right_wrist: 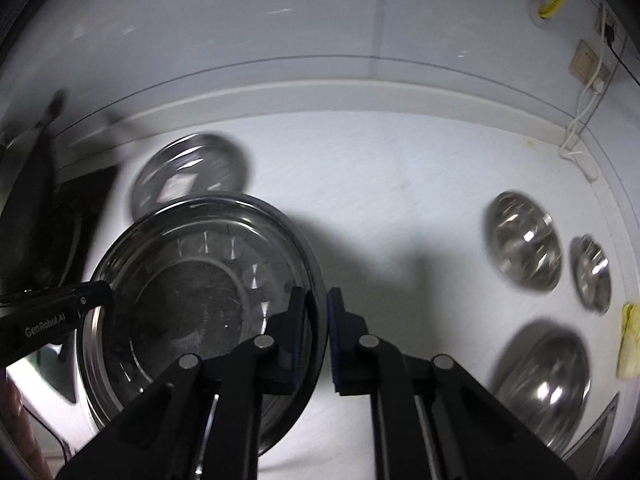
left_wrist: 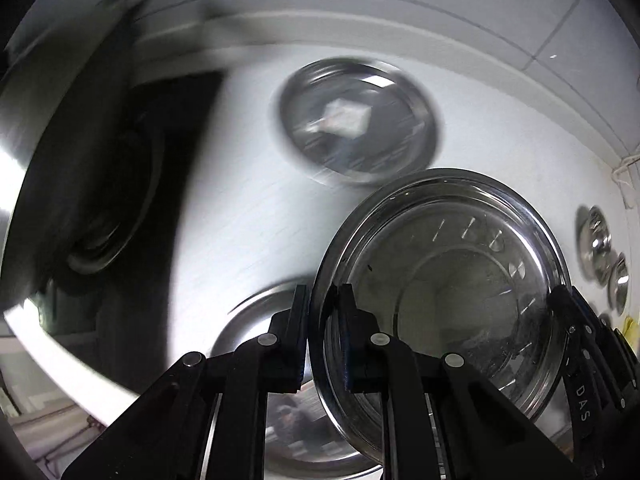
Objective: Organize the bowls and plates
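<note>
A round steel plate [left_wrist: 440,280] [right_wrist: 192,292] hangs tilted above the white counter, held by both grippers at opposite rims. My left gripper [left_wrist: 320,296] is shut on its left rim, and one of its fingers [right_wrist: 80,300] shows at the plate's left edge in the right wrist view. On the right rim my right gripper [right_wrist: 317,300] is shut, with its fingers [left_wrist: 568,312] showing in the left wrist view. A second steel plate [left_wrist: 356,120] [right_wrist: 192,172] lies blurred on the counter behind. Another large steel dish [left_wrist: 256,320] lies under the left gripper.
Three steel bowls [right_wrist: 524,240] [right_wrist: 592,272] [right_wrist: 548,384] sit at the counter's right, beside a yellow cloth [right_wrist: 630,340]. A dark cooktop with a pan [left_wrist: 100,200] fills the left. A raised counter edge [right_wrist: 360,92] and a white cable [right_wrist: 576,136] run along the back wall.
</note>
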`<state>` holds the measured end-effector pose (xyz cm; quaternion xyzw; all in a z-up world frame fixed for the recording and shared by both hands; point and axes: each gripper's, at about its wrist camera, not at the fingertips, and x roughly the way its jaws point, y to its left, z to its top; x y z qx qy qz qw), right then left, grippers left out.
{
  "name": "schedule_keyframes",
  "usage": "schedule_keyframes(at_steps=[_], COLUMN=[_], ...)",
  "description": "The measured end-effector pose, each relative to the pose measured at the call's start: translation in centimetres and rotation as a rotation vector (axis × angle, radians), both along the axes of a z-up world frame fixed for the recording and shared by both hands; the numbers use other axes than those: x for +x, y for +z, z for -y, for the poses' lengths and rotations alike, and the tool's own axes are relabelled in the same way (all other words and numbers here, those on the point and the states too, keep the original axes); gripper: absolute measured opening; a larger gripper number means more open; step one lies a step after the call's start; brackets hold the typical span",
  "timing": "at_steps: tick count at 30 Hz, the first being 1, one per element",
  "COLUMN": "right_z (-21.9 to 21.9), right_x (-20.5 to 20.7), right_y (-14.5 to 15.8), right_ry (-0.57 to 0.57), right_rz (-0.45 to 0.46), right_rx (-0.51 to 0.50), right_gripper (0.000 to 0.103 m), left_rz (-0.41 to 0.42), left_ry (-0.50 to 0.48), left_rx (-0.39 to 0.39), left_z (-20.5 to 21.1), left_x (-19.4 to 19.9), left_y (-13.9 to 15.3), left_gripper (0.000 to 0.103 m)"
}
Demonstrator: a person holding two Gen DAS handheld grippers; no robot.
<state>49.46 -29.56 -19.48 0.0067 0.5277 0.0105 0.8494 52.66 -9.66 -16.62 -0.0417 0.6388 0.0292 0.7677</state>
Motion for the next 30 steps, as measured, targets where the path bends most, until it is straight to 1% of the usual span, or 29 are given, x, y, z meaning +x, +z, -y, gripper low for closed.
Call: schedule_keyframes(at_steps=[2,5,8,9,12,15,18,19,21,23,24,26,28,30], right_z=[-2.0,-4.4,-5.5,-5.9,-6.1,-6.0,-5.9,-5.6,-5.0,-4.1,-3.6,-3.1,-2.5,-2.2], right_x=[-1.9,-3.8,-4.9,-5.2,-5.2,-5.4,-5.7,-5.8,-5.4,-4.3,-2.9,-0.1,3.7,7.3], right_y=[-0.8,-2.7,-4.5,-4.9,-6.3,-7.2,-7.3,-6.9,-5.7,-3.6,-2.3,-0.7,0.3,0.4], right_ry=[0.014,0.035,0.039,0.039,0.035,0.022,0.022,0.021,0.01,0.003,0.002,0.01,0.018,0.027], right_rz=[-0.016,-0.052,-0.093,-0.104,-0.14,-0.198,-0.2,-0.196,-0.184,-0.144,-0.115,-0.069,-0.025,-0.012], right_rx=[0.012,0.013,0.02,0.02,0.018,0.057,0.062,0.068,0.077,0.104,0.124,0.141,0.136,0.141], right_gripper=[0.01,0.01,0.01,0.01,0.01,0.013,0.015,0.015,0.016,0.021,0.022,0.023,0.025,0.026], left_rz=[-0.007,-0.005,-0.029,-0.034,-0.033,-0.03,-0.07,-0.067,-0.039,-0.013,-0.007,-0.001,0.007,0.012], left_ry=[0.012,0.013,0.017,0.015,-0.003,-0.015,0.007,0.015,0.024,0.028,0.028,0.046,0.081,0.106], left_rx=[0.013,0.044,0.047,0.045,0.055,0.07,0.027,0.022,0.001,-0.03,-0.039,-0.059,-0.076,-0.089], left_z=[-2.4,-4.5,-5.9,-6.5,-7.3,-7.5,-8.4,-8.4,-8.8,-8.6,-8.1,-7.7,-7.1,-7.6], left_x=[-2.0,-4.2,-5.7,-5.8,-6.7,-7.9,-8.2,-7.3,-7.0,-5.6,-5.1,-2.5,0.7,3.0], left_y=[-0.4,-0.8,-2.1,-2.2,-4.1,-4.4,-4.8,-5.0,-3.3,-1.6,-0.6,0.3,0.6,-0.4], left_gripper=[0.011,0.01,0.01,0.01,0.011,0.01,0.01,0.01,0.011,0.012,0.013,0.021,0.023,0.023])
